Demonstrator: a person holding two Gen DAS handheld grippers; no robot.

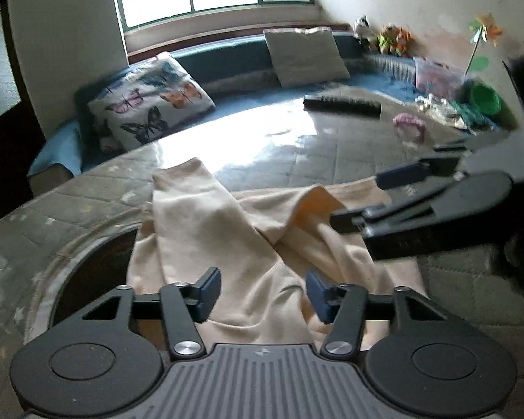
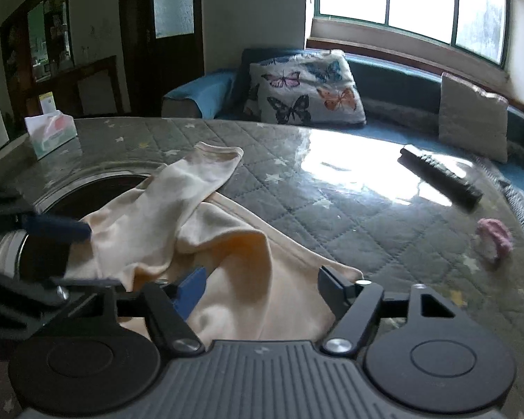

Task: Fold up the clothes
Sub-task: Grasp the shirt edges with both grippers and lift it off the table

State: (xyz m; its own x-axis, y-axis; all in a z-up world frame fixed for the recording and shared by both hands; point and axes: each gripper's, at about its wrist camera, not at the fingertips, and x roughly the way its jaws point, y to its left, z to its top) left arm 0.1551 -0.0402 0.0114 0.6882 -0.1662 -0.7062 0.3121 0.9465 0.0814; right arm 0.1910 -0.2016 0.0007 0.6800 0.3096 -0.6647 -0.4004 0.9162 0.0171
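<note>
**A:** ok so where's the cream garment (image 1: 227,230) sitting right now?

**B:** Crumpled on the desk (image 2: 332,188), the one with the grey quilted star-print cover under a shiny clear sheet. Part of the garment hangs over a round dark cutout (image 2: 97,188) in the desk top. One tube-shaped end, a sleeve or a leg, can't tell which, flops out flat on the window side of the pile.

**A:** and the tongs?

**B:** left tongs (image 1: 263,293) are spread apart, blue pads on either side of the near edge of the garment, nothing pinched between them. right tongs (image 2: 262,286) same deal, wide apart with a raised fold of the garment sitting in the gap. From the left wrist view the right one comes in from the side, and its pads don't look closed on cloth.

**A:** other stuff around the garment?

**B:** Past it toward the window: a long black brush-looking thing (image 2: 440,178) and a small pink item (image 2: 494,241), both well apart from the garment. A tissue box (image 2: 50,136) sits at the desk's far corner. Behind the desk there's a blue bench seat with a butterfly pillow (image 2: 307,87) and a plain pale cushion (image 2: 471,118).
</note>
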